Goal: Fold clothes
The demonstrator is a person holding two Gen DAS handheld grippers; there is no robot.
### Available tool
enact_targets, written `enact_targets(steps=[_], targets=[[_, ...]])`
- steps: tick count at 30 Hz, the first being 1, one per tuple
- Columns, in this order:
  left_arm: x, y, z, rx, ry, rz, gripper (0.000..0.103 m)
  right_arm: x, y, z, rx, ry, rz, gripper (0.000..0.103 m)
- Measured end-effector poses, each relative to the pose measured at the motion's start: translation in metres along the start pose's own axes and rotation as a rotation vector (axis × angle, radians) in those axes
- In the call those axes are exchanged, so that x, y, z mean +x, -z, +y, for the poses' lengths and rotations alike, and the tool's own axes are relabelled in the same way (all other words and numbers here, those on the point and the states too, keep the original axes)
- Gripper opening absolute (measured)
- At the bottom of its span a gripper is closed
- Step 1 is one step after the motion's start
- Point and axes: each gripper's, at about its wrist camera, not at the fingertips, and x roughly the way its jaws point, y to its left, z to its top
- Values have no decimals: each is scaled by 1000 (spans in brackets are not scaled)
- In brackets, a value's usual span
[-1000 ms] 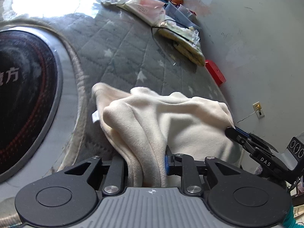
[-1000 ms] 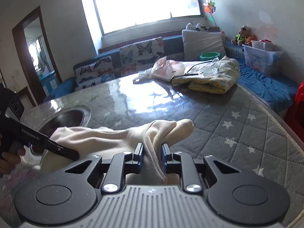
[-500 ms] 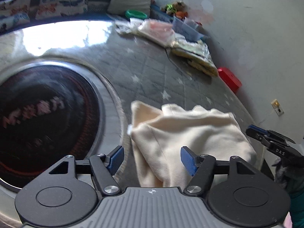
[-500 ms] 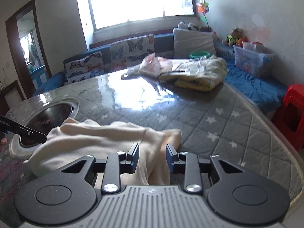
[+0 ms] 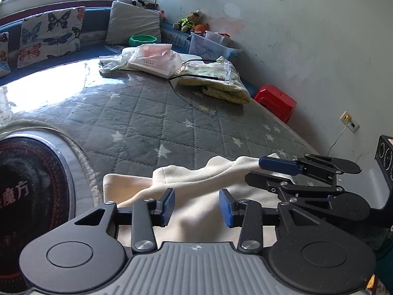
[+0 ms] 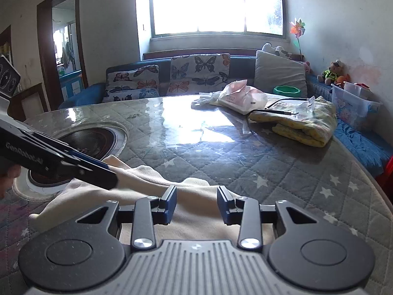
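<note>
Both the left hand-held gripper (image 5: pixel 196 207) and right hand-held gripper (image 6: pixel 196 204) hover open and empty over the cream garment (image 5: pixel 196 179), whose unpinned loose folds risk springing apart on the counter (image 5: pixel 152 113).

Cream garment (image 5: pixel 196 191) on grey star-quilted (white stars) table cover (image 5: pixel 152 113), red stool (image 5: pixel 276 102).

Lighting: we note strong daylight from the blown-out window (image 6: pixel 216 5), with glare across the glossy table top (image 6: pixel 196 132). Both views are sharp and well lit; fisheye bending and dark vignetted corners at edges.
</note>
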Motion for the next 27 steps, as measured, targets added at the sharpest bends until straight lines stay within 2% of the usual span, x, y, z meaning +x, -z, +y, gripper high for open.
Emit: enact_targets(steps=[7, 19, 27], targets=[[16, 3, 5, 7, -39, 17, 42, 20, 4, 9, -56, 11, 13, 42], [29, -8, 14, -7, -91, -14, 42, 41, -3, 12, -103, 39, -8, 44], [33, -14, 3, 61, -133, -50, 43, 40, -10, 14, -109, 48, -29, 48]])
